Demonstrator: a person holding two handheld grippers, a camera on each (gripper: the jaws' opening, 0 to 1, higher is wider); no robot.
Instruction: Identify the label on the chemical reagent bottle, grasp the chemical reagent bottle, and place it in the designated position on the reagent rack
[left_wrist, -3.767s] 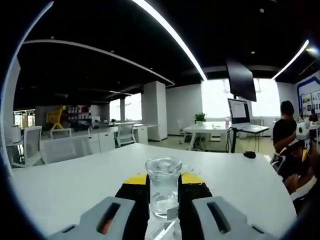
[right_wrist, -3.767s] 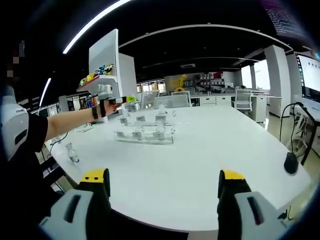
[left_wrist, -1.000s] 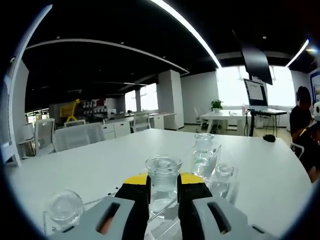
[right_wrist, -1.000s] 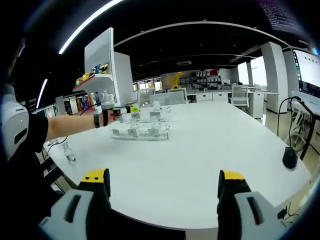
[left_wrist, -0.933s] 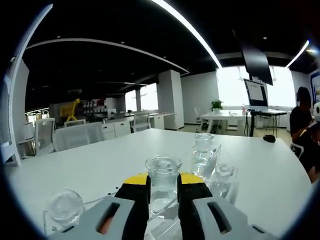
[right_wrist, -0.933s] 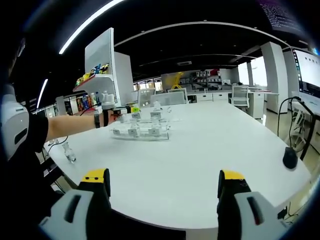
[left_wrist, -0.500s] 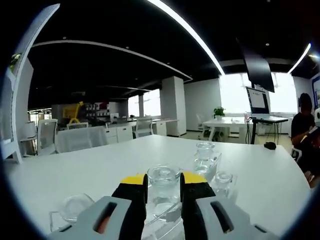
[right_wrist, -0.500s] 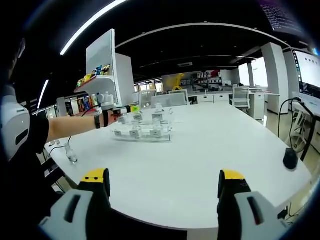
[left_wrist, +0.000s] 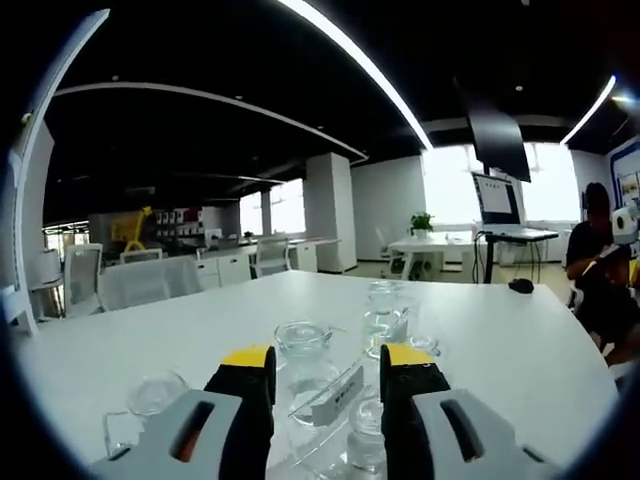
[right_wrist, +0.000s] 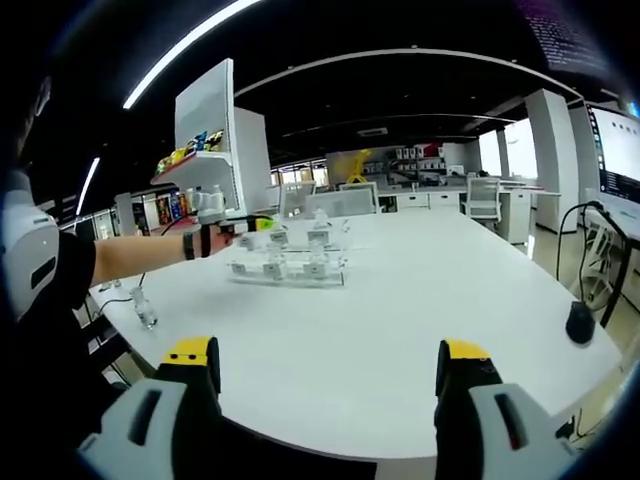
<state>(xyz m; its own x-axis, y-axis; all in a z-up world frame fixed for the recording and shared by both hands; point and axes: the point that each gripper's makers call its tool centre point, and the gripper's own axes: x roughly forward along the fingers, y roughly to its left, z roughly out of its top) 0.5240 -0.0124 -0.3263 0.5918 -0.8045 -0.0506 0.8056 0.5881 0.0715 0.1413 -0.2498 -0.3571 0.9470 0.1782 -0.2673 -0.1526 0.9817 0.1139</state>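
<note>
Two jaws of the left gripper (left_wrist: 325, 370), pinching the reagent bottle (left_wrist: 304, 345) half a second earlier, had spread; the bottle stood free between them in the clear rack (left_wrist: 335, 395). Farther off, the right gripper (right_wrist: 325, 365) hovered spread above the white table (right_wrist: 400, 330).

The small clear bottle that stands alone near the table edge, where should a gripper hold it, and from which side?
Probably around the middle of its body, jaws level, from the table-edge side: the bottle stands upright, apart from the rack.
</note>
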